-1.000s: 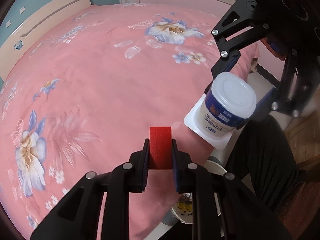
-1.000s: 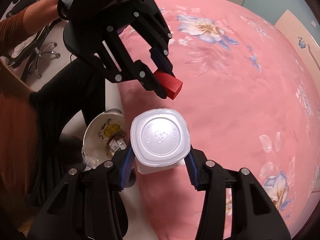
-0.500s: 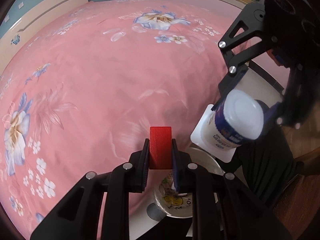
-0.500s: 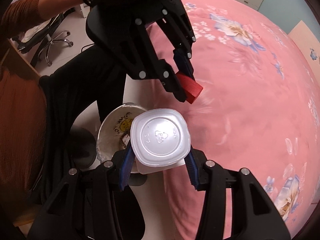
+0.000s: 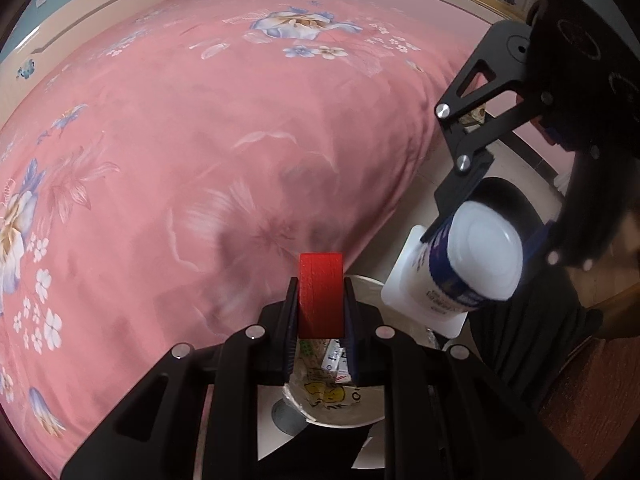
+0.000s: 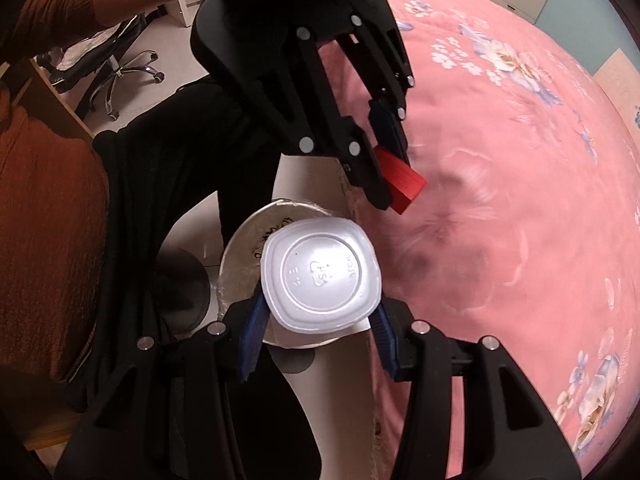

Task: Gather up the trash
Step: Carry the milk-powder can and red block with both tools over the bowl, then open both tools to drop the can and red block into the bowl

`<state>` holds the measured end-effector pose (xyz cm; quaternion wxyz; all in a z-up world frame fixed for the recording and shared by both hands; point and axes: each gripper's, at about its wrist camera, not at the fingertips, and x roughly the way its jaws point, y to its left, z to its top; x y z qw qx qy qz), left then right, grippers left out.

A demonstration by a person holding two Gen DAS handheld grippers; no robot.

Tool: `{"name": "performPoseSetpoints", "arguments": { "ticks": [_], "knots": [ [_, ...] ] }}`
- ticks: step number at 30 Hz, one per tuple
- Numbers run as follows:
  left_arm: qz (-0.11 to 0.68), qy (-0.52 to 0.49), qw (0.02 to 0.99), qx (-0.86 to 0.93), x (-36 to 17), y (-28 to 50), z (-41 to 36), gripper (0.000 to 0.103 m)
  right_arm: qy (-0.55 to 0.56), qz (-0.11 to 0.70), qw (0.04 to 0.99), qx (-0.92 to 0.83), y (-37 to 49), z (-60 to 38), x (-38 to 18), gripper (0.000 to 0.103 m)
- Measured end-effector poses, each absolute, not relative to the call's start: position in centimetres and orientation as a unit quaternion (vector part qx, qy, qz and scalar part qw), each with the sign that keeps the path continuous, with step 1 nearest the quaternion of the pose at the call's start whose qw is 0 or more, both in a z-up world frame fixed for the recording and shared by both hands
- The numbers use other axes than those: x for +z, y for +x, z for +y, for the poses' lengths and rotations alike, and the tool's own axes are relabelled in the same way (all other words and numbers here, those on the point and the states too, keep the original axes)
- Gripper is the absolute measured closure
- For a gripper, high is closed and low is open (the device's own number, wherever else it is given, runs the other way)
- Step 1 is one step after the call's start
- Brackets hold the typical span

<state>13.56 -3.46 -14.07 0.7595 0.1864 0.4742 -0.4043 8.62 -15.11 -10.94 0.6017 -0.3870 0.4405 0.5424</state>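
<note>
My left gripper point(image 5: 321, 292) is shut on a small red block point(image 5: 321, 294), also seen as the red block point(image 6: 402, 186) in the right wrist view. It hangs over the near rim of a white trash bin point(image 5: 366, 284) lined with a bag, with wrappers inside. My right gripper point(image 6: 318, 312) is shut on a white yogurt cup point(image 6: 320, 280) held bottom up, directly above the same bin point(image 6: 244, 248). From the left wrist view the yogurt cup point(image 5: 476, 264) shows blue print and tilts over the bin's right side.
A bed with a pink floral cover point(image 5: 180, 152) fills the left. The bin stands on the floor at the bed's edge. A person in black trousers point(image 6: 160, 168) and a rust sleeve point(image 6: 80, 4) stands beside it. An office chair point(image 6: 120, 68) is behind.
Both grippers moved from over the bed toward its edge and sank, each keeping its grip. The bin has come into view under the red block and the cup.
</note>
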Motion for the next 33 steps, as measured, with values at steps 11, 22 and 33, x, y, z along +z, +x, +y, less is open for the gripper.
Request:
{"name": "performPoseSetpoints", "arguments": {
  "ticks": [11, 22, 33],
  "knots": [
    [0.480, 0.186, 0.751, -0.414, -15.4, 11.3, -3.7, 0.081, -0.394, 0.445, 0.588, 0.549, 6.5, -14.9, -12.7, 0.055],
    [0.504, 0.182, 0.732, -0.420, -18.9, 9.8, -4.4, 0.081, -0.388, 0.467, 0.572, 0.552, 5.6, -14.7, -16.0, 0.055],
    [0.532, 0.175, 0.712, -0.424, -22.8, 9.6, -5.7, 0.081, -0.378, 0.488, 0.553, 0.560, 5.7, -14.2, -19.4, 0.055]
  ]
}}
